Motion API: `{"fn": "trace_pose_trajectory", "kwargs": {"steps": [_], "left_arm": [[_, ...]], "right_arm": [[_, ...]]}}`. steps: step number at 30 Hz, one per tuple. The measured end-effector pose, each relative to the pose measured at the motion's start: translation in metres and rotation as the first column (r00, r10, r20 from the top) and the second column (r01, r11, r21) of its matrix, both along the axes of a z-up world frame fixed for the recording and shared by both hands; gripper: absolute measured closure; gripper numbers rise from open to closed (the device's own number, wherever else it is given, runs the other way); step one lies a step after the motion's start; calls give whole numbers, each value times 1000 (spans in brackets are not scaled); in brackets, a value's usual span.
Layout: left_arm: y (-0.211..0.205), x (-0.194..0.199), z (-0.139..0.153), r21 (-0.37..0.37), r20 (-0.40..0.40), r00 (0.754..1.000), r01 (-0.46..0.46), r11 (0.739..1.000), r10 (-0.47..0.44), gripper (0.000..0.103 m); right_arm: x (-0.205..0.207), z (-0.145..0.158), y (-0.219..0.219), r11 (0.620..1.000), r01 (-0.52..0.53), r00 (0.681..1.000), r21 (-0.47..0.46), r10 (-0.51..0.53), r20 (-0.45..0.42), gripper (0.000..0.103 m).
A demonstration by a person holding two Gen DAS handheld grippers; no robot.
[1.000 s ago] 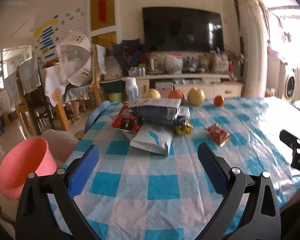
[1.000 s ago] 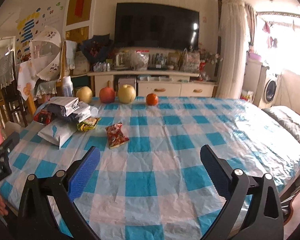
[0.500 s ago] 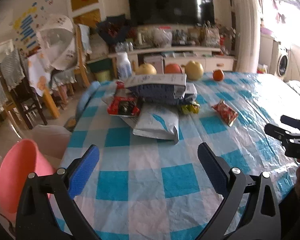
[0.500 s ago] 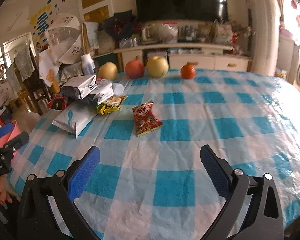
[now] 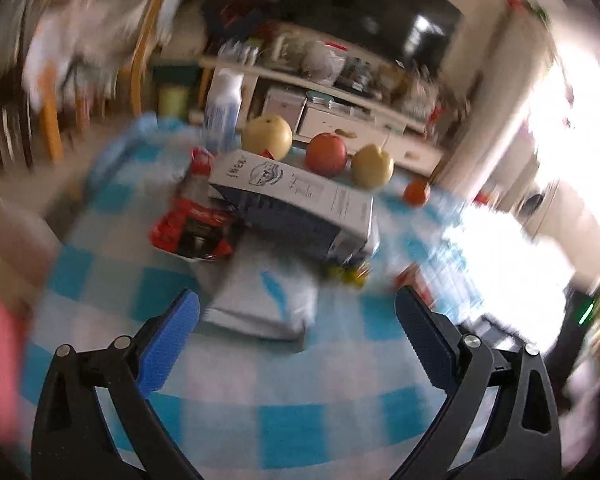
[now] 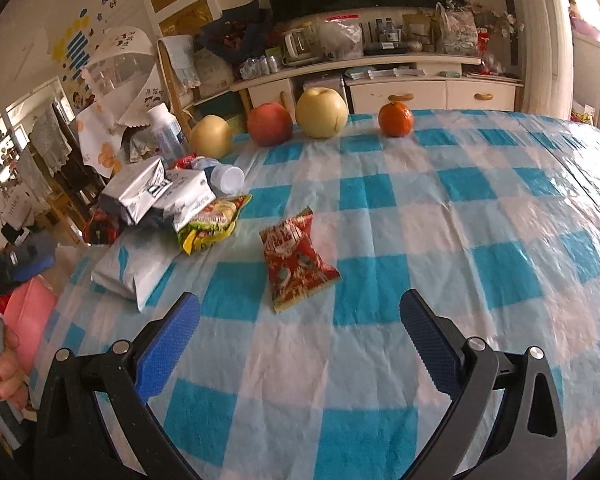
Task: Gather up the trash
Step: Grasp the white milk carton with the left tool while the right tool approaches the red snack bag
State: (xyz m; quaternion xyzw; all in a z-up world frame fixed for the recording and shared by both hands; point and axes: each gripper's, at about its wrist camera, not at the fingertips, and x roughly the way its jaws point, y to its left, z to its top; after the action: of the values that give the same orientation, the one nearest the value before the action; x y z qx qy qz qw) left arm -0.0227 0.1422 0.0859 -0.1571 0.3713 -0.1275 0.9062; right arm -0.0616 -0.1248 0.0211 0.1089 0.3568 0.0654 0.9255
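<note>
Now both grippers hang wide open over the blue-checked tablecloth (image 6: 380, 196): right gripper (image 6: 299, 322) just short of a red crinkled snack packet (image 6: 296, 258), left gripper (image 5: 297, 322) facing a blurred white pouch (image 5: 266, 304).

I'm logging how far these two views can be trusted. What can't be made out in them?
- Left wrist view: motion blur smears the red snack packet and everything near the edges.
- Right wrist view: the grey pouches cover most of the red-black wrapper.
- Right wrist view: the pink bin is cut off by the table edge.
</note>
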Motion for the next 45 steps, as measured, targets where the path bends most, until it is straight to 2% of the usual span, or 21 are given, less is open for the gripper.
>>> {"fn": "trace_pose_trajectory", "kwargs": {"steps": [1,4,9,13,15,18,23,26,27,28,29,30,36,39,45], "left_arm": [[2,6,0,-54,-27,999,-23,998,22,4],[0,22,1,-131,-77,993,-98,986,88,4],[-16,49,5,-131,-144,960,-260,957,241,4],[-19,68,6,-127,-196,934,-326,937,299,4],[-22,75,7,-107,-206,925,-347,932,320,4],[-32,90,5,-12,-235,898,-385,923,372,4],[-34,101,-5,74,-264,871,-410,909,414,4],[-40,104,-4,122,-238,878,-397,910,415,5],[-42,104,-2,142,-227,882,-389,910,413,8],[-43,104,0,148,-220,886,-383,912,408,11],[-45,103,2,152,-214,893,-370,916,396,19],[-46,102,2,148,-212,898,-360,921,385,26],[-48,92,5,105,-197,927,-304,947,320,51],[-47,81,5,92,-179,940,-279,956,291,60],[-39,62,2,98,-169,952,-241,966,255,63]], "right_arm": [[4,1,2,1000,-4,1000,-4,4,4,4],[14,2,6,999,-19,1000,-30,19,15,4],[29,3,8,998,-54,998,-43,55,13,4],[46,-7,9,996,-79,996,-42,77,-43,4],[51,-8,8,995,-90,995,-40,88,-54,4],[57,-11,7,994,-98,993,-49,95,-64,5],[62,-14,4,994,-107,991,-26,104,-87,5],[62,-16,7,992,-123,988,-40,119,-99,7],[62,-17,8,991,-130,987,-43,125,-103,11],[62,-17,8,990,-135,986,-45,129,-108,15],[63,-18,8,990,-137,985,-45,131,-113,21],[63,-19,8,990,-137,984,-44,131,-118,23],[62,-18,4,991,-125,986,-38,120,-113,24],[62,-18,3,992,-121,986,-37,116,-118,24],[61,-17,0,993,-112,987,-31,107,-118,24]]}}
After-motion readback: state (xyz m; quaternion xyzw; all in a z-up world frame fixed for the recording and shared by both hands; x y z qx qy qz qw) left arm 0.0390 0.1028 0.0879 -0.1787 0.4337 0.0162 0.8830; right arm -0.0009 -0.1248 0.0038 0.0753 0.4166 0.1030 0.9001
